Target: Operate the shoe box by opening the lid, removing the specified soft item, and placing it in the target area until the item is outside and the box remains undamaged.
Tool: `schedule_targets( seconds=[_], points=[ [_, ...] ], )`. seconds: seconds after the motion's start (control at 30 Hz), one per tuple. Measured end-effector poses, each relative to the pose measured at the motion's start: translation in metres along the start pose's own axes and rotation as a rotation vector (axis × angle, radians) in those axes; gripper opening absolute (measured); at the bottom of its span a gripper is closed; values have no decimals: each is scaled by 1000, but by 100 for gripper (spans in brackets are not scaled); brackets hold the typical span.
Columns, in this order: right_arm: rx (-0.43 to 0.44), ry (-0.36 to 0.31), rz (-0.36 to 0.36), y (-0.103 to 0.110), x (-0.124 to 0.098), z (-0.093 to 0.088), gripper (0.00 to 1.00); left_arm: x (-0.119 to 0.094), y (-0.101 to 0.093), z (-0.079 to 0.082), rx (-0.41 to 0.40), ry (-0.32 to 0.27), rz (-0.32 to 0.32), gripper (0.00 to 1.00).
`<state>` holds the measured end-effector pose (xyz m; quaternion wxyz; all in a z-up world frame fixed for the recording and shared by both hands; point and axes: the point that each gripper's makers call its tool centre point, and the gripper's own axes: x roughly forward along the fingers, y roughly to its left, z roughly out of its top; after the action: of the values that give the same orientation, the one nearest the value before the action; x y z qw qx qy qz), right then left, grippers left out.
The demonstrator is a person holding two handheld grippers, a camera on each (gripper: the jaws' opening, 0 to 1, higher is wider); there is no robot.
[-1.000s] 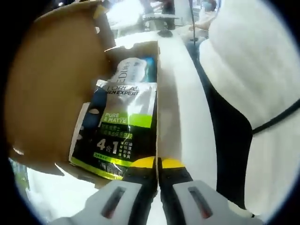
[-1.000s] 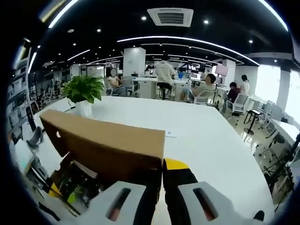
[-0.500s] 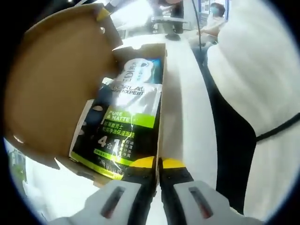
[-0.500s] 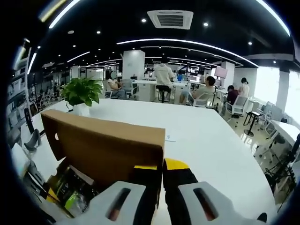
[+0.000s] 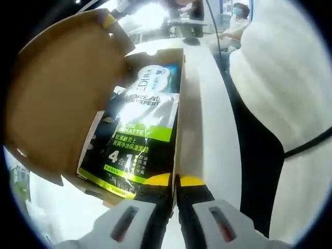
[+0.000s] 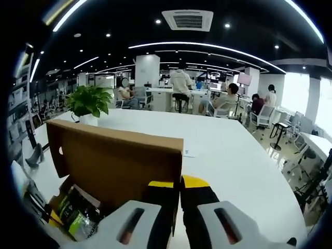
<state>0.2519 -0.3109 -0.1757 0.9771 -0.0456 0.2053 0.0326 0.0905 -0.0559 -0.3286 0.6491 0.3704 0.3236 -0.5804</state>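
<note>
1. Left gripper view: shoe box open, brown lid swung up and filling the 9 to 11 o'clock side. Inner box wall runs from 6 toward 12 o'clock.
2. Soft item in the box: a black, silver and green sachet pack, printed "L'OREAL MEN EXPERT", lying flat inside. A second white and blue pack lies beyond it toward 12 o'clock, partly under its top edge.
3. Left gripper at 6 o'clock, yellow-tipped fingers pressed together on the box's front wall edge, just beside the sachet pack's near corner.
4. A person's white garment with a dark strap takes the 1 to 5 o'clock side, close against the white worktop.
5. Right gripper view: the same lid seen from its outer brown face, standing upright across 8 to 6 o'clock. Right gripper at 6 o'clock, fingers clamped on the lid's right edge.
6. This view catches just a corner of the sachet pack below the lid at 8 o'clock; print not readable here.
7. This view adds the room: a long white worktop, a potted plant at 10 o'clock, seated people far off at 12 o'clock under ceiling lights.
</note>
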Motion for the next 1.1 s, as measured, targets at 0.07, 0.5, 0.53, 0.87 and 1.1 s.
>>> schedule_targets(
  seconds=[0.07, 0.5, 0.53, 0.87, 1.1],
  points=[
    [-1, -2, 0, 0, 1, 0, 0, 0, 0, 0, 3, -4, 4, 2],
    [24, 103, 29, 3, 13, -35, 0, 1, 1, 1, 2, -6, 10, 3],
    [23, 110, 28, 3, 14, -37, 0, 1, 1, 1, 3, -6, 10, 3],
    [-2, 152, 20, 7, 15, -65, 1, 1, 1, 1, 4, -10, 12, 3],
    [-28, 184, 48, 7, 23, -66, 2, 1, 1, 0, 1, -9, 10, 3]
  ],
)
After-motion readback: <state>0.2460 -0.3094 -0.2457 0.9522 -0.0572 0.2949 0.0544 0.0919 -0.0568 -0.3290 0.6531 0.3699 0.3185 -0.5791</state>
